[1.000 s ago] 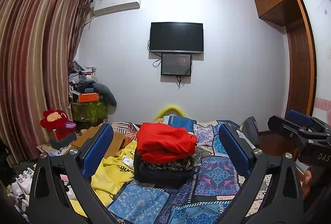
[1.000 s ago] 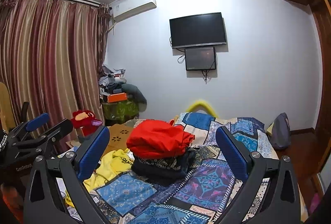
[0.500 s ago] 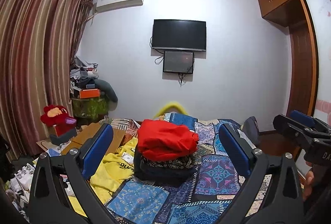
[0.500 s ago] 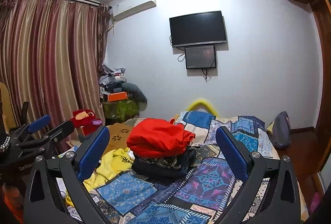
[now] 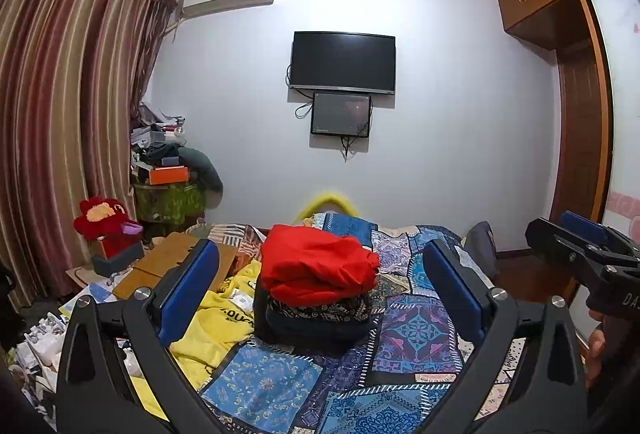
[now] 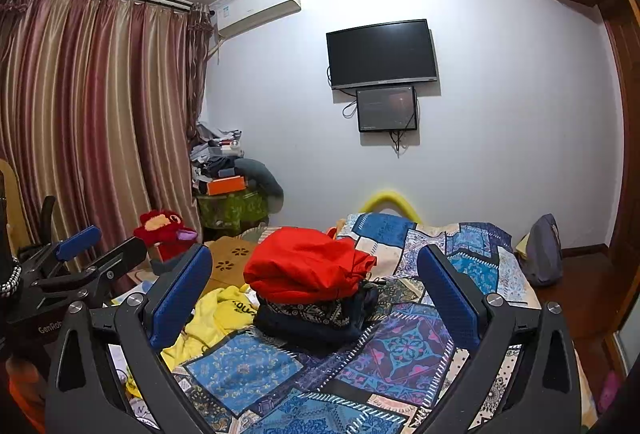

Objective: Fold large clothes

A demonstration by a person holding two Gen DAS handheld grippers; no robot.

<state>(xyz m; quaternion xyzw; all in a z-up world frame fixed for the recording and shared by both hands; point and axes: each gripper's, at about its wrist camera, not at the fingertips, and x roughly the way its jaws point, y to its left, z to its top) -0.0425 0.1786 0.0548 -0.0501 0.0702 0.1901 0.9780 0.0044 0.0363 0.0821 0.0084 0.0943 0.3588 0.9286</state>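
A folded red garment [image 5: 318, 268] [image 6: 306, 266] tops a stack of folded dark patterned clothes [image 5: 316, 322] [image 6: 316, 318] on the patchwork bedspread [image 5: 416, 330] [image 6: 408, 346]. A crumpled yellow garment [image 5: 216, 322] [image 6: 212, 318] lies left of the stack. My left gripper [image 5: 320, 274] is open and empty, held above the bed in front of the stack. My right gripper [image 6: 314, 274] is open and empty too, at about the same height. Each gripper shows at the edge of the other's view, the right one [image 5: 580, 246] and the left one [image 6: 84, 254].
A red plush toy [image 5: 102, 220] and cluttered boxes [image 5: 168, 173] stand by the curtain [image 5: 60, 133] at left. Cardboard [image 5: 168, 262] lies beside the bed. A grey bag [image 6: 542, 250] sits at the bed's right edge. A wardrobe [image 5: 580, 113] is at right, a TV [image 5: 342, 61] on the wall.
Both grippers have tilted up slightly, so the room sits lower in view. The clothes have not moved and both grippers stay open.
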